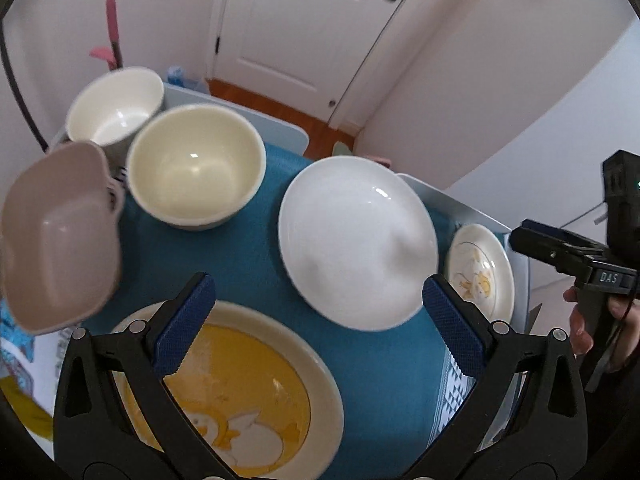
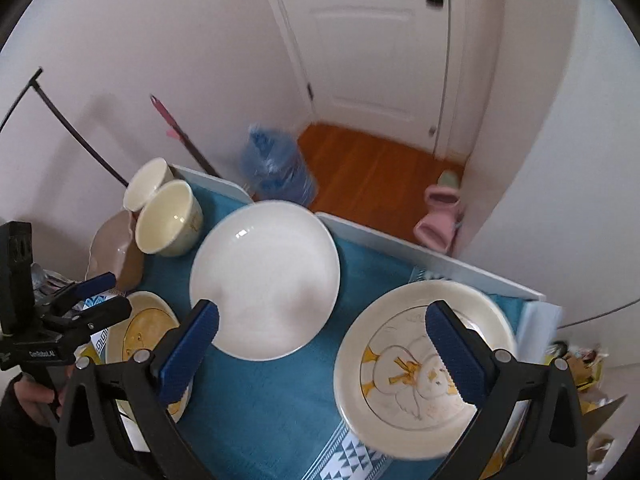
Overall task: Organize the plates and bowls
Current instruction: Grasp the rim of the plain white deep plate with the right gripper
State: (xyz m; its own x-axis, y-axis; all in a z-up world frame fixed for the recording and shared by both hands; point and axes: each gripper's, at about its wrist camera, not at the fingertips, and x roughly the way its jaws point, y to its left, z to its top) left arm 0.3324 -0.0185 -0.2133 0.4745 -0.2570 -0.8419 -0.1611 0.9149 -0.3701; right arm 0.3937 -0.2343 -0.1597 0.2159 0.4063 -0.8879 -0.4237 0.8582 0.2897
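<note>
A small room with pale walls [image 2: 200, 60] and a closed white panelled door [image 2: 372, 52] at the back. Warm orange-brown wood floor [image 2: 372, 176] lies before the door, where a blue water jug [image 2: 276, 168] and pink slippers [image 2: 438, 220] sit.

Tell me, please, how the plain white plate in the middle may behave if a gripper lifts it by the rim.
The white plate looks glossy, so it may slip between the fingers. It seems rigid ceramic, probably fragile if dropped. It is wide and shallow, so held at one edge it would likely sag.
</note>
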